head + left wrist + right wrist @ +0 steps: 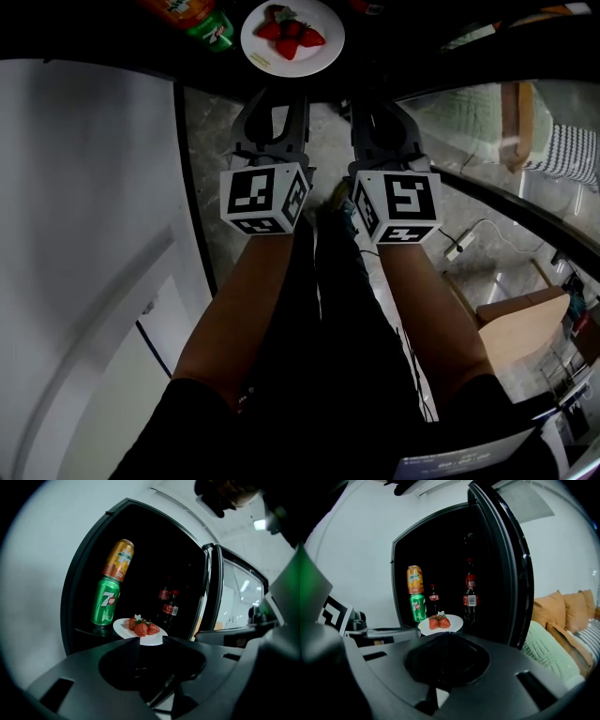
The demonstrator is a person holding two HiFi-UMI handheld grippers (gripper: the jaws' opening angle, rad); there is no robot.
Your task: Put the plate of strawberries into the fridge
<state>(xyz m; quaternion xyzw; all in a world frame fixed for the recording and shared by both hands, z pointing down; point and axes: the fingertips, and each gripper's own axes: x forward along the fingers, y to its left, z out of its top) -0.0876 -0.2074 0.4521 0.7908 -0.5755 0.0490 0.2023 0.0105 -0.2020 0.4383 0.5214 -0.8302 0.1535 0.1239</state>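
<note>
The white plate of strawberries [292, 37] rests on a shelf inside the open fridge. In the left gripper view the plate [140, 631] lies just beyond my jaw tips, its near rim showing in the gap between them. My left gripper [277, 98] [151, 641] is open, and its pads do not press on the plate. To its right, my right gripper [380, 108] [448, 633] hangs a little short of the shelf, its jaws meeting in a point with nothing in them. From there the plate [440, 623] sits ahead and slightly left.
A green can [105, 602] with an orange can [118, 559] on top stands left of the plate, and dark cola bottles [470, 597] stand behind it. The open fridge door [506, 573] is on the right. A sofa with cushions [562, 616] lies beyond it. A power strip [459, 246] is on the floor.
</note>
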